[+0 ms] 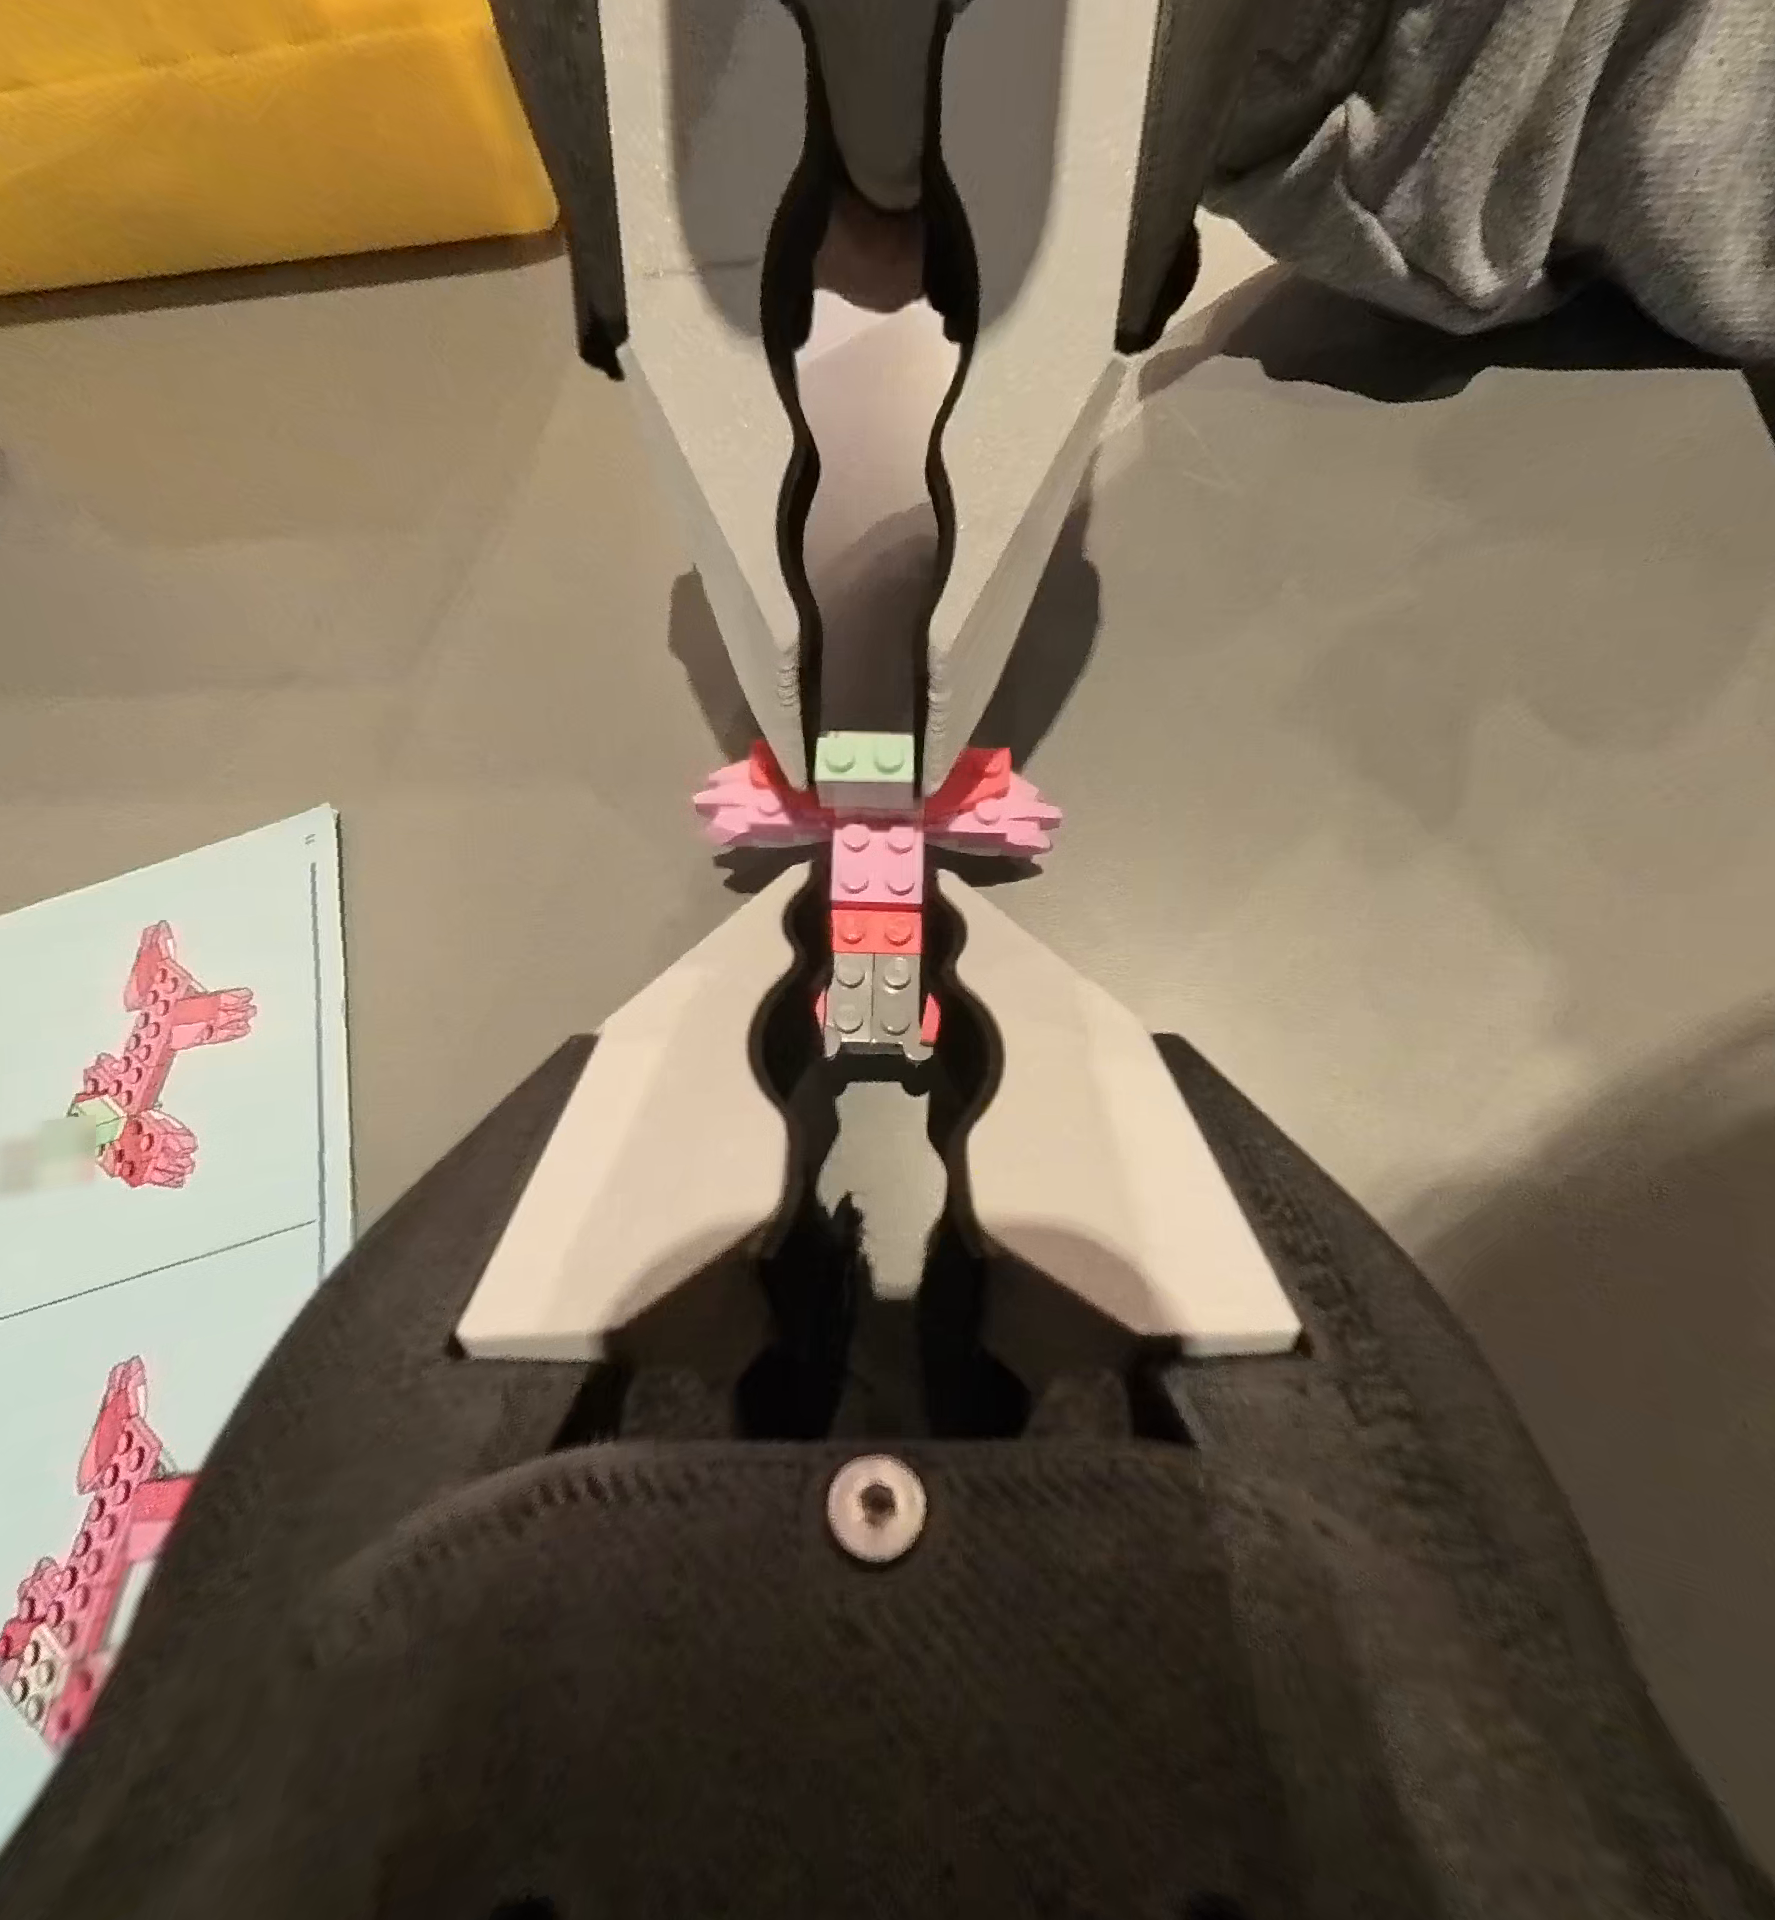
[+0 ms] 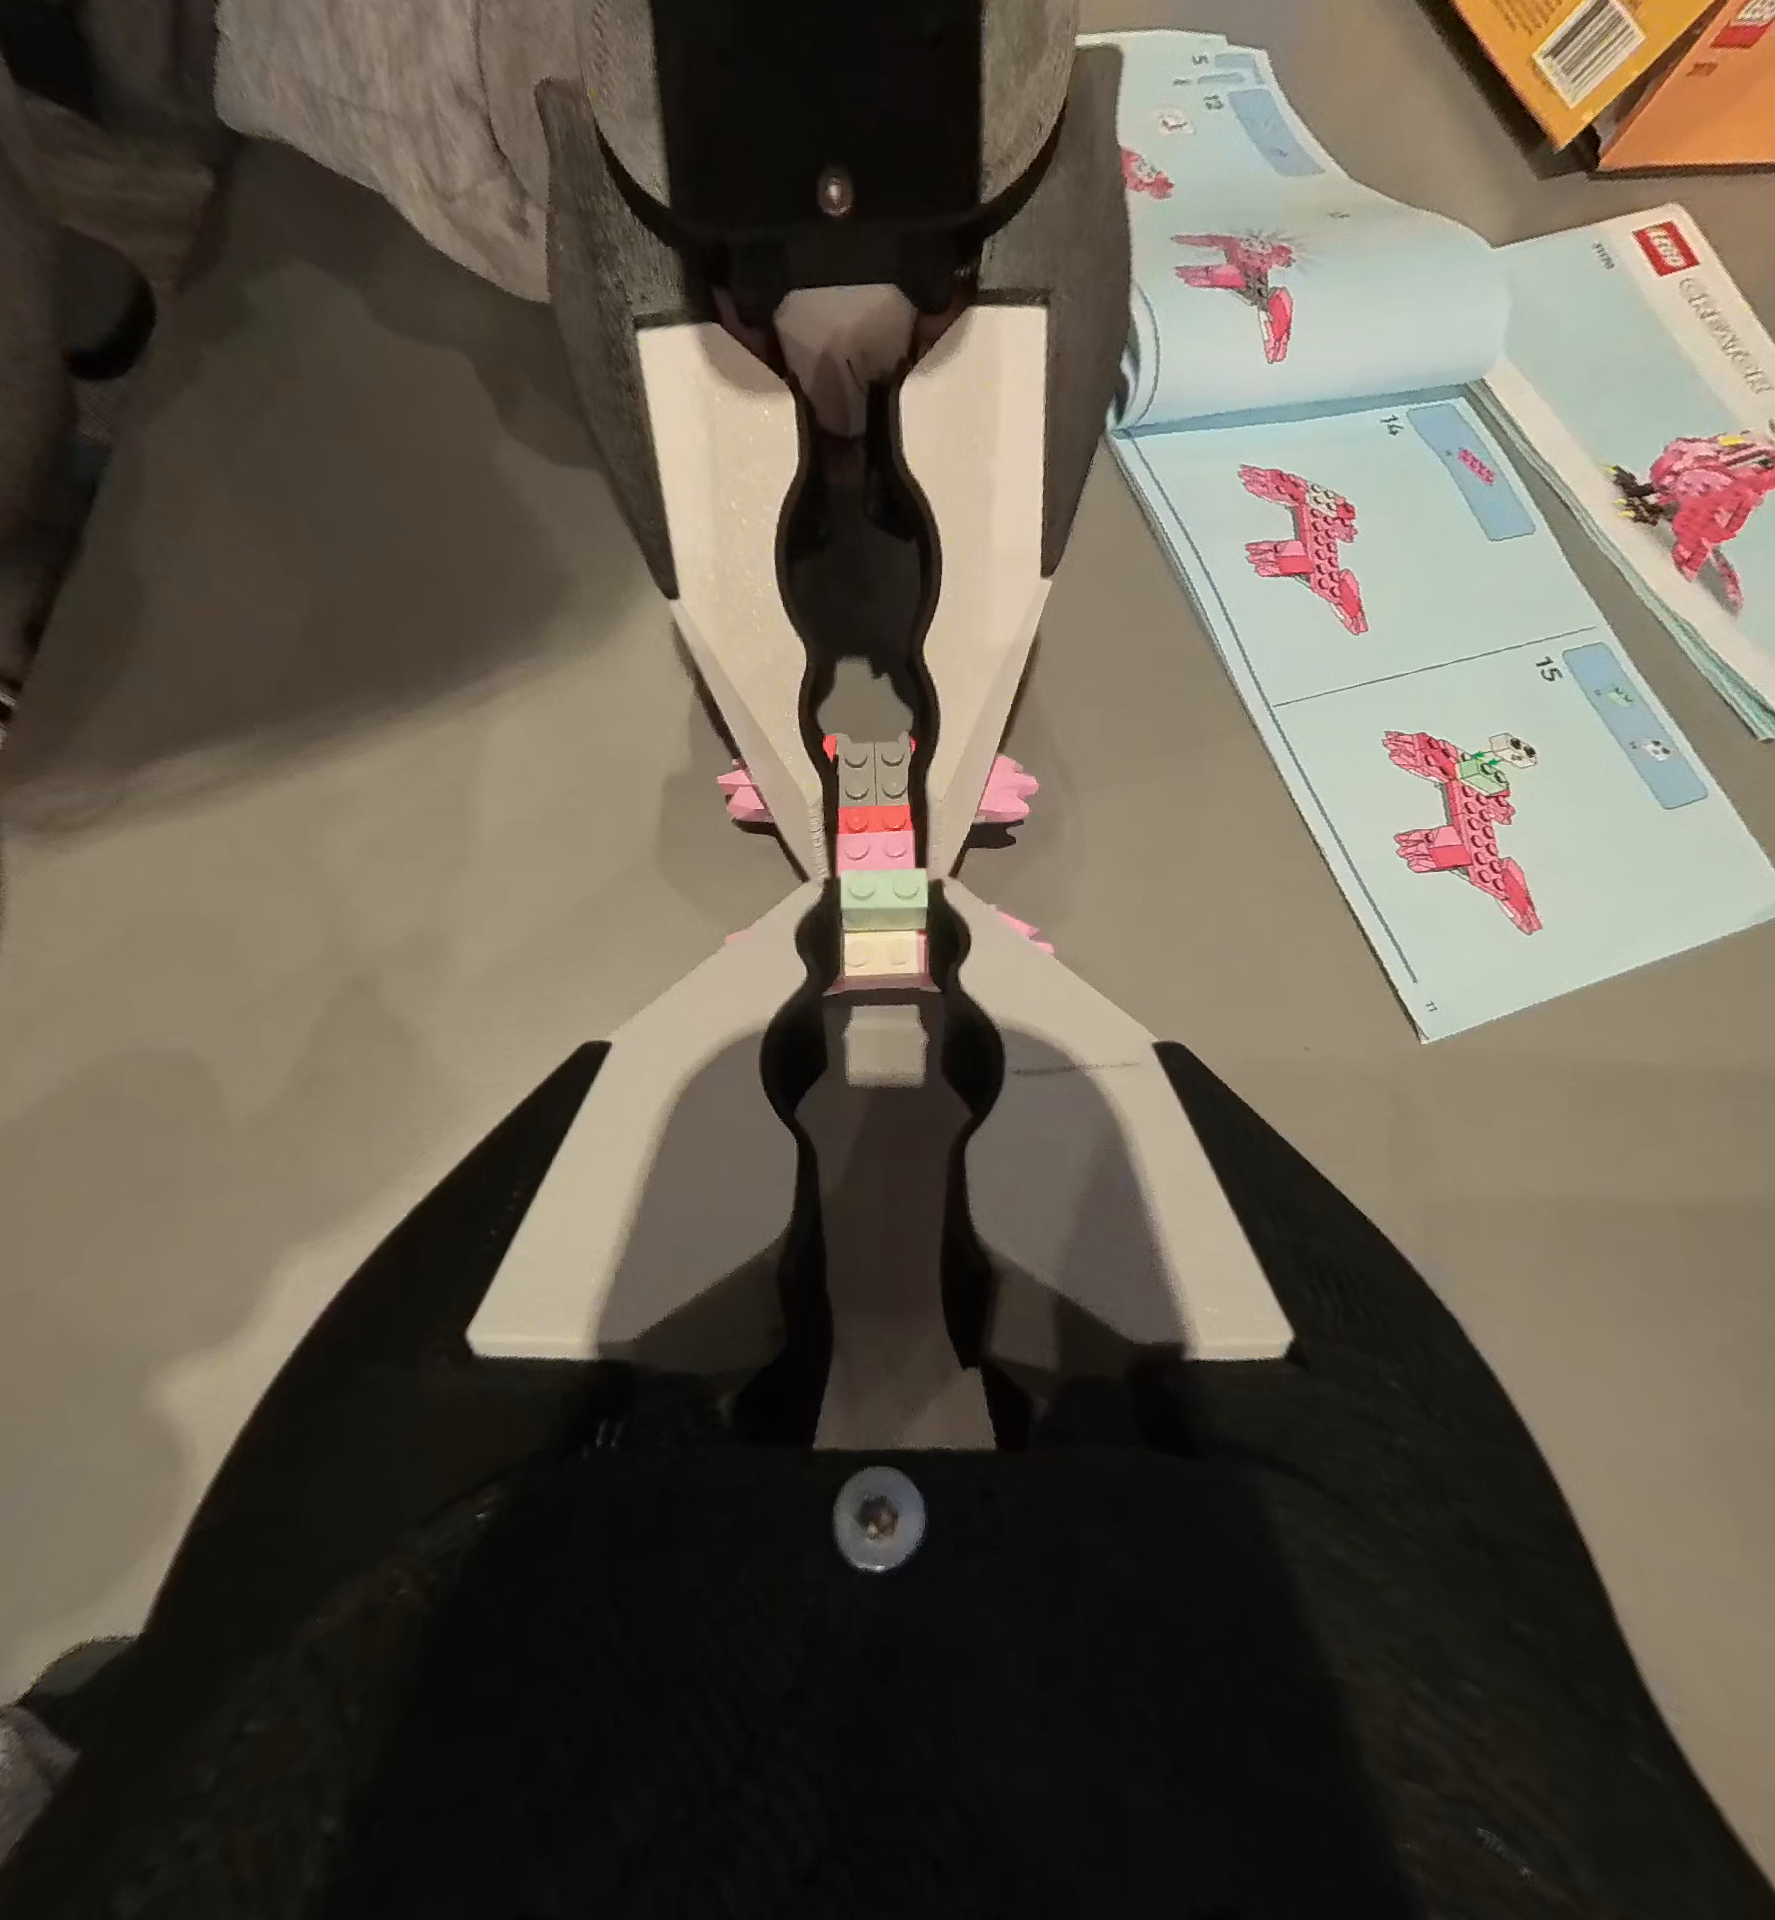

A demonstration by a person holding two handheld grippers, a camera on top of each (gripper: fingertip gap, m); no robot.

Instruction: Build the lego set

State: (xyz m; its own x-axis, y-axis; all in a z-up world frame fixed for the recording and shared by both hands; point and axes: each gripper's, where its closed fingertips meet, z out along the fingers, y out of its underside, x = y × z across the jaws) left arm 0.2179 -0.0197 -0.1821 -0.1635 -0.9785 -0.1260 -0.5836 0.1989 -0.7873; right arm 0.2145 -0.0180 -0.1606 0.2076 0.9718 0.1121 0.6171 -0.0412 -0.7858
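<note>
- The grey worktop [image 2: 239, 987] carries an open instruction booklet [image 2: 1465, 582] near its edge.
- My left claw [image 1: 878, 935] grips the pink lego model [image 1: 878, 868] by its body.
- My right claw [image 2: 883, 914] pinches the pale green brick [image 2: 883, 899] atop it, above mid-worktop.

Pink lego model [image 1: 875, 883] with mint brick [image 1: 865, 771] on top, frilly wings, apparently off the table.

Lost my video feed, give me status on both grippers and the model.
Left gripper shut on pink brick model. Right gripper shut on pale green brick atop the model. Nothing in the way; instruction booklet lies aside.
</note>
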